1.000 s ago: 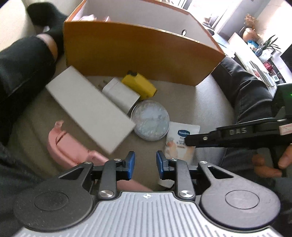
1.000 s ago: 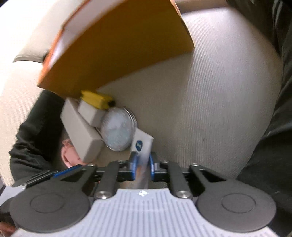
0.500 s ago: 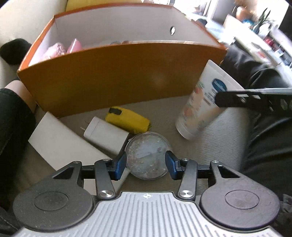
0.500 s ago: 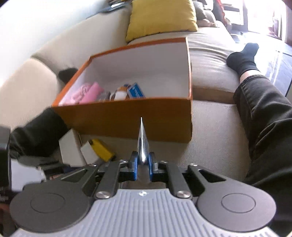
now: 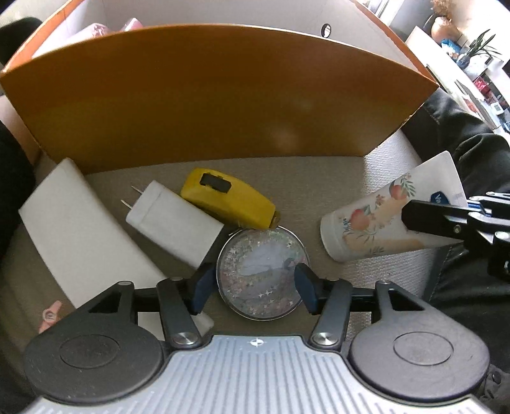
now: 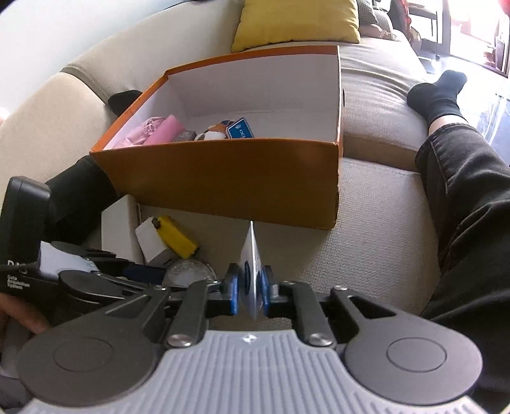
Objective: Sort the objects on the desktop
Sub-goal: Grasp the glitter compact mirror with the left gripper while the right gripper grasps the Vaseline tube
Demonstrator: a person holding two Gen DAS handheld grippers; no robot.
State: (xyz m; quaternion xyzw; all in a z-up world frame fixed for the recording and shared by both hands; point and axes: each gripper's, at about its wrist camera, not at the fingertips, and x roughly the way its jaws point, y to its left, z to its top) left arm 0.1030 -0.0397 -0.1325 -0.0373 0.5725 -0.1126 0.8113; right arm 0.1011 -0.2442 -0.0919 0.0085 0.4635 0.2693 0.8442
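A round glittery disc (image 5: 259, 274) lies on the sofa seat between the fingers of my left gripper (image 5: 255, 285). Its jaws are opening, and the pads stand either side of the disc without pressing on it. My right gripper (image 6: 248, 286) is shut on the flat end of a white printed lotion tube (image 6: 251, 251). In the left wrist view the tube (image 5: 376, 223) hangs at the right, just above the seat. Behind both stands the open orange box (image 6: 223, 184), with several small items inside.
A yellow gadget (image 5: 229, 200), a white plug charger (image 5: 175, 226) and a flat white box (image 5: 79, 229) lie against the orange box's front wall (image 5: 223, 95). A pink item (image 5: 49, 315) peeks out lower left. A person's dark-trousered leg (image 6: 471, 197) lies to the right, and a yellow cushion (image 6: 296, 22) sits behind.
My left gripper opened wide and came down around the round disc. My right gripper lifted the tube off the seat and rolled it upright.
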